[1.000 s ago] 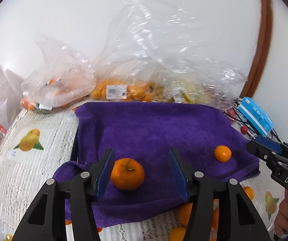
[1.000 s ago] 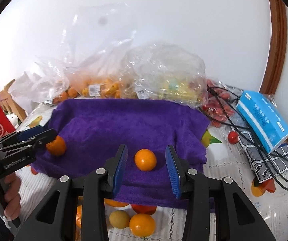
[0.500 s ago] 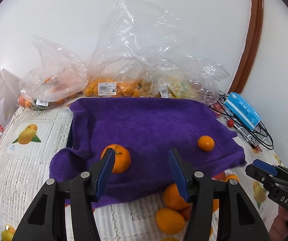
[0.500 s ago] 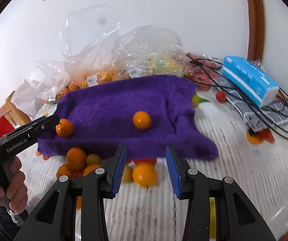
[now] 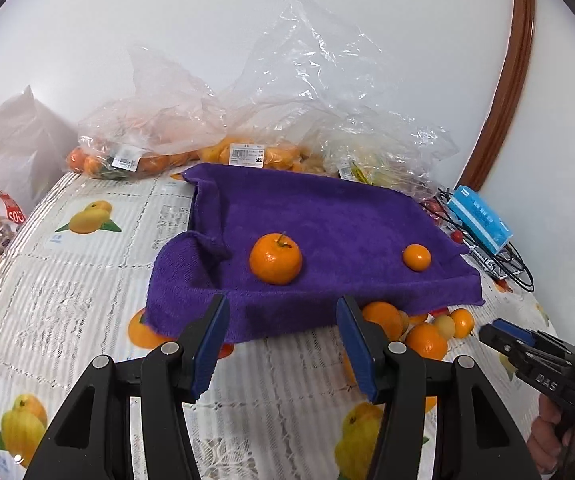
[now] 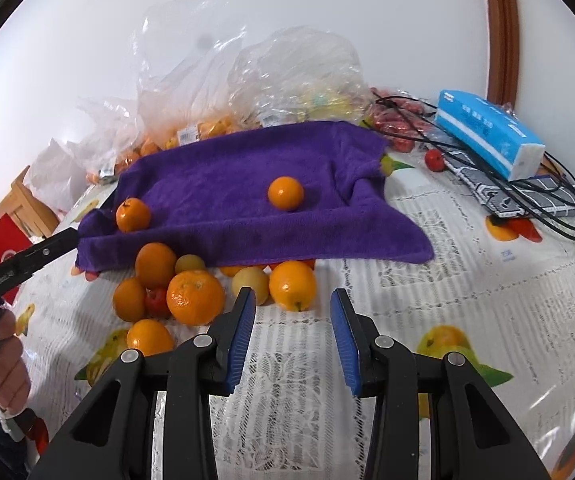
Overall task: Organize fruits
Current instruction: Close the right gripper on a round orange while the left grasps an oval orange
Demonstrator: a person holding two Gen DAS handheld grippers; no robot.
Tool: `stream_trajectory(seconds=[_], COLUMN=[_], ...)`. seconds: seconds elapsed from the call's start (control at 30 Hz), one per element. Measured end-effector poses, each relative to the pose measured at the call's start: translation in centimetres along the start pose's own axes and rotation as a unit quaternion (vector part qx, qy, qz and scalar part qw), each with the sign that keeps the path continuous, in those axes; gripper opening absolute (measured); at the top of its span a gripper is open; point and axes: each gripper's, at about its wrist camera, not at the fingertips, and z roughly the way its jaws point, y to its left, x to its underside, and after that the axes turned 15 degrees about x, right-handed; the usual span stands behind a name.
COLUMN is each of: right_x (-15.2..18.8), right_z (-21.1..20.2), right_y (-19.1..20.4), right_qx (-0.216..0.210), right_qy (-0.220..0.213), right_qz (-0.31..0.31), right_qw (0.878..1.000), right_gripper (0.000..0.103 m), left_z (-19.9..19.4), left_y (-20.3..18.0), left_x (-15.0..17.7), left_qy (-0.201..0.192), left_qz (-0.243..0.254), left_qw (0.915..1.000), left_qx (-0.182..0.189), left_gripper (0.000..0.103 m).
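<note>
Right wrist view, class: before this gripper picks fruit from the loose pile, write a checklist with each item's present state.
1. Right gripper empty, jaws apart: ok.
2. Round orange fruit just ahead of the jaws, unobstructed: ok.
3. Left gripper empty, clear of the pile: ok.
4. Purple terry towel has free room; only two small oranges sit on it: ok.
5. Pale yellow fruit touching the target, may roll: not ok.

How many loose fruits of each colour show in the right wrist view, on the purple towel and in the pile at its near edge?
Towel orange fruits, on the purple towel: 2
Pile orange fruits: 5
Yellow fruits: 2
Red fruit: 1
Total: 10 clearly in view; more may be hidden under the towel's edge.
</note>
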Motion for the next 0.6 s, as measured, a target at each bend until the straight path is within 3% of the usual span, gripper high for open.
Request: stream_trajectory(seconds=[0.13,0.23,0.37,0.6], right_x=[-0.4,-0.8,-1.0,-1.1], right_z=[1.0,2.1,3.2,5.3], right_y=[0.6,0.7,1.0,1.1], right_qx=[0.003,0.007,0.011,0.018], right_qy=[0.002,0.010,0.016,0.039], right_qz=[-0.005,-0.007,-0.014,-0.033], right_qw=[1.000,1.000,1.000,0.999], right_gripper=[0.036,0.027,0.029,0.032], left_z=[0.3,0.9,1.5,1.7], left_y=[0.2,0.4,0.6,0.4], left_x=[0.4,0.6,0.9,0.8], left_qy=[0.008,0.020,0.032,0.035], left_qz=[0.000,-0.001,0.002,0.001], left_qw=[1.0000,0.9997,0.9991,0.9993], left_qx=[-0.005,-0.011,-0.027,-0.012], left_gripper=[0.053,0.053,0.053,0.053])
